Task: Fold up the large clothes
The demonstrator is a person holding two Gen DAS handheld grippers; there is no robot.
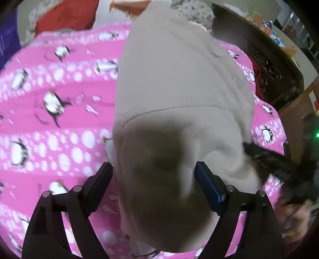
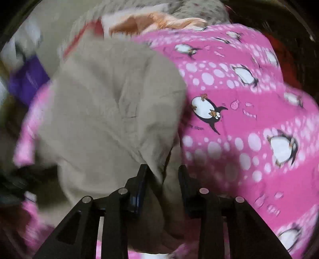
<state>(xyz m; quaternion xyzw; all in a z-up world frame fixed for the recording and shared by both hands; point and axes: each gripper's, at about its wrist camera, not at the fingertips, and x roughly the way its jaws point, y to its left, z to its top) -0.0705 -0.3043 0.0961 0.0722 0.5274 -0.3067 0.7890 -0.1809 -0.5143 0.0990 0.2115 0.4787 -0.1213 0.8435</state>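
Garment: a beige piece of clothing [image 1: 179, 83] lies on the pink blanket in front of me, stretching away from my two grippers; a seam crosses it in my left view.
Where it is: in my left view it lies down the middle of the blanket, and in my right view [image 2: 111, 111] it covers the left part.
My left gripper [image 1: 153, 177]: the jaws stand wide apart, the near end of the garment is between them, and the pads do not press on it, so it is released.
My right gripper [image 2: 162, 179]: the jaws are partly apart with a fold of the beige cloth between them; the picture is blurred and I cannot tell if the pads pinch it.
Blanket [image 1: 59, 123]: pink, with white dots and penguins [image 2: 207, 111], under the garment.
Behind the blanket: a red cushion [image 1: 65, 16] and an orange cloth [image 2: 159, 22] at the far edge.
Right side of my left view: a dark wooden cabinet [image 1: 269, 65].
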